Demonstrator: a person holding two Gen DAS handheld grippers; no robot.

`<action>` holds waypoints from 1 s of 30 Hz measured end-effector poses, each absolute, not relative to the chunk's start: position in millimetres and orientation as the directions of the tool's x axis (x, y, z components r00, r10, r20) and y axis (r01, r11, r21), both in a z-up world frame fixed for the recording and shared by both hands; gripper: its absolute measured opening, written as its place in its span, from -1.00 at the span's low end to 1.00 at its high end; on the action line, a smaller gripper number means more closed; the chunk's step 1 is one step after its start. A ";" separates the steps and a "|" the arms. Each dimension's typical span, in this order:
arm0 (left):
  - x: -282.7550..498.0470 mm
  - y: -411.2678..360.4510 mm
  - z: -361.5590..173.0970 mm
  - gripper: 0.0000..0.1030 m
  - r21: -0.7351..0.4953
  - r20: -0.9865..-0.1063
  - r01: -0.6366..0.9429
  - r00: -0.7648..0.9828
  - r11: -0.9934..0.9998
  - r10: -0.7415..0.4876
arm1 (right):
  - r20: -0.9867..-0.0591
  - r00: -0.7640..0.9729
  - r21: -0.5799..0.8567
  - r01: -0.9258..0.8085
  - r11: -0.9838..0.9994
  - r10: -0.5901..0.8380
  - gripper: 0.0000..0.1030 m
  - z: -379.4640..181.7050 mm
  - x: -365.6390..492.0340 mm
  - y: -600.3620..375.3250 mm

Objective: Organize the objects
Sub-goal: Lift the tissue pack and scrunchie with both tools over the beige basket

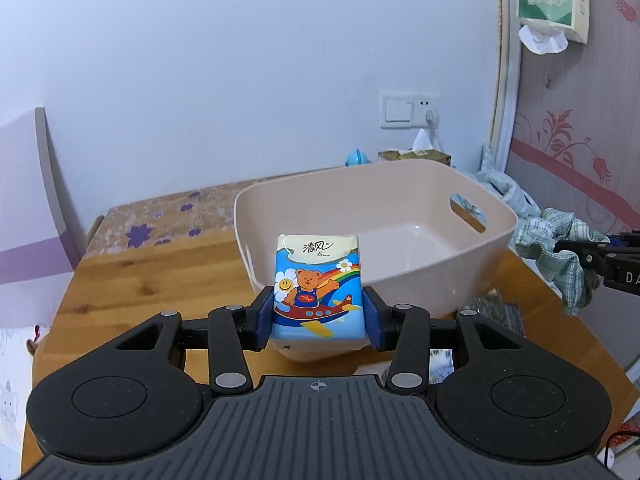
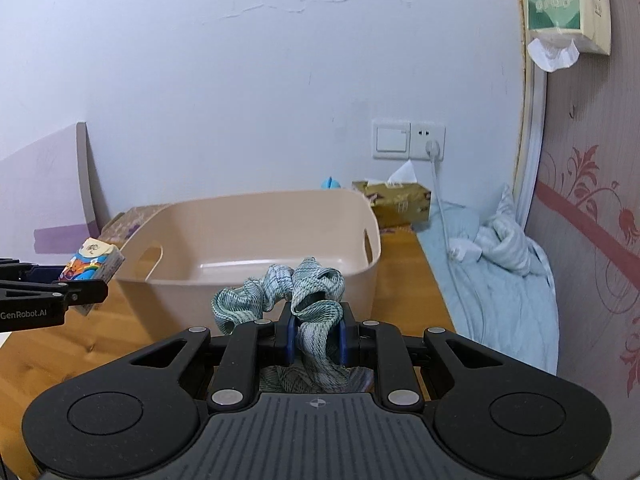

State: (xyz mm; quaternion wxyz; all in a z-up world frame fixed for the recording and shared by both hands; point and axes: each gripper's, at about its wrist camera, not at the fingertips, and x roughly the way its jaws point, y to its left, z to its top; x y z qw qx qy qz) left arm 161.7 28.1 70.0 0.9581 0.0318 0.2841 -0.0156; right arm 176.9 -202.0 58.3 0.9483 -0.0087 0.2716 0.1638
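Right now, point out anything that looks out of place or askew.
Nothing is spilled or damaged. The left gripper holds the tissue pack upright; the right gripper pinches a crumpled green cloth. The beige bin sits empty and level.

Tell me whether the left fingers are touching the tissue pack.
Touching. The left wrist view shows the left gripper with both blue finger pads pressed flat against the sides of the tissue pack, no gap either side, holding it before the beige bin.

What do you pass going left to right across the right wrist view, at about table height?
Left gripper holding the tissue pack → beige basin → green cloth in the right gripper → gold tissue box → pale blue bedding.
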 end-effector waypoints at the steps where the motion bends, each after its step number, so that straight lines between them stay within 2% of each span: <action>1: 165.2 27.5 71.7 -0.10 0.058 -0.542 0.048 0.840 0.997 -0.009 | -0.515 0.799 0.073 -0.319 0.945 0.309 -0.64 59.3 178.5 -201.6; 22: 245.2 21.2 59.2 -0.10 0.048 -0.562 0.031 0.827 0.998 0.002 | -0.506 0.802 0.096 -0.315 0.944 0.319 -0.64 66.3 227.5 -190.3; 26: 264.1 20.9 52.1 -0.10 0.037 -0.592 0.038 0.806 0.999 -0.009 | -0.518 0.793 0.097 -0.318 0.943 0.321 -0.64 64.3 243.0 -189.5; 30: 281.4 13.8 40.0 -0.10 0.081 -0.614 0.038 0.789 0.996 0.020 | -0.536 0.775 0.108 -0.329 0.938 0.334 -0.64 61.5 260.4 -185.9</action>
